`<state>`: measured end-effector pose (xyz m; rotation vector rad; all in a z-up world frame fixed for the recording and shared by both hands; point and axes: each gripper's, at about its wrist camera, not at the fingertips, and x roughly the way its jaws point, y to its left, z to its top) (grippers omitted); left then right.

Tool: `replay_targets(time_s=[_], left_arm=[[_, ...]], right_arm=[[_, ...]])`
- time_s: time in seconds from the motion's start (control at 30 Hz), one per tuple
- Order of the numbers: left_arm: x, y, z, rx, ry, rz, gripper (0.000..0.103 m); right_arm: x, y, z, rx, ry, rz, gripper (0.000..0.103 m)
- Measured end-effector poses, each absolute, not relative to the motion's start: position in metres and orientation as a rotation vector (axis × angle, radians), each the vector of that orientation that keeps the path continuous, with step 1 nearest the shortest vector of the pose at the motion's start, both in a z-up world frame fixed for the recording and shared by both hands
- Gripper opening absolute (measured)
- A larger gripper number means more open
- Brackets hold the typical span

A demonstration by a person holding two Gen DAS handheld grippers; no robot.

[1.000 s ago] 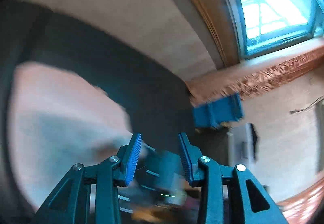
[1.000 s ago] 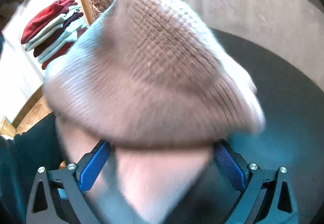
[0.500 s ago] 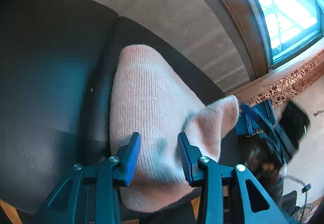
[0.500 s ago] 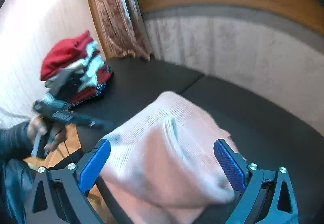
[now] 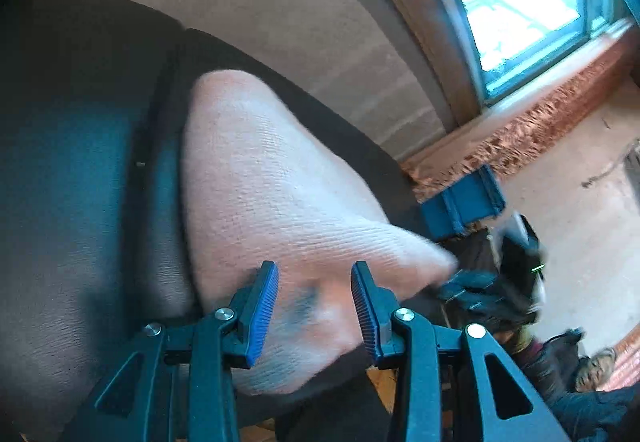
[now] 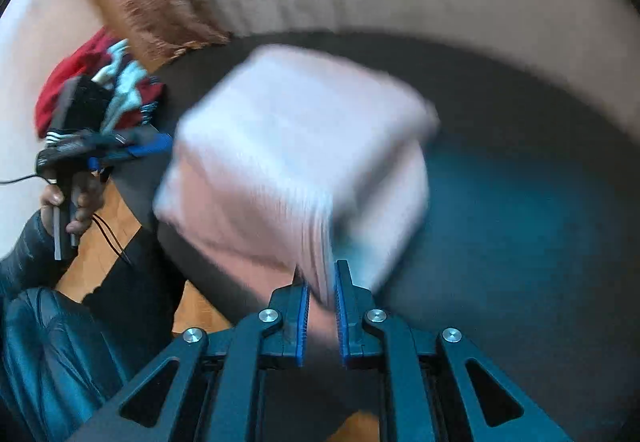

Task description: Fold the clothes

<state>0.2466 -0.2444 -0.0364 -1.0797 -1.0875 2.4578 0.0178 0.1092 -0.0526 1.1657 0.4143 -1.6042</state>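
A pale pink knitted garment (image 5: 264, 178) lies on a dark padded bench (image 5: 80, 146) below a window (image 5: 516, 2), one corner of it drawn up and out toward the right. The right claw (image 6: 320, 306) has its blue fingers (image 6: 302, 322) pressed together on a near edge of the garment (image 6: 288, 162), which is blurred in that view. The left claw (image 5: 314, 306) hangs over the garment's near end with its ribbed fingers (image 5: 262, 310) apart, gripping nothing. At the far left of the bench sits a stack of folded clothes (image 6: 96, 82) in red and pale green, beside a brown patterned curtain (image 6: 136, 2). A blue bin (image 5: 460, 202) stands past the bench's far right end.
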Motion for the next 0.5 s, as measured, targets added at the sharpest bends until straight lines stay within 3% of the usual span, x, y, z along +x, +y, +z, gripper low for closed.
replay_targets(time_s=[0.1,0.2,0.23,0.33,0.5], left_arm=[[0.237,-0.231,-0.037,-1.102,-1.023,2.424,0.037],[0.227,-0.217,-0.037,-1.122,-0.958,2.389,0.037],[0.227,-0.215,-0.039,-1.129,-0.940,2.376,0.037],[0.228,-0.207,-0.044,-1.154,-0.887,2.346,0.037],[0.227,-0.180,-0.046,-1.249,-0.661,2.359,0.037]], right_arm=[[0.020,0.130,-0.074,1.234,0.281,-1.590,0.016],[0.012,0.149,-0.058,1.212,0.102,-1.586,0.019],[0.006,0.157,-0.045,1.172,0.031,-1.590,0.024],[-0.014,0.158,-0.025,1.093,-0.115,-1.603,0.054],[-0.049,0.094,-0.037,1.106,-0.177,-1.601,0.054]])
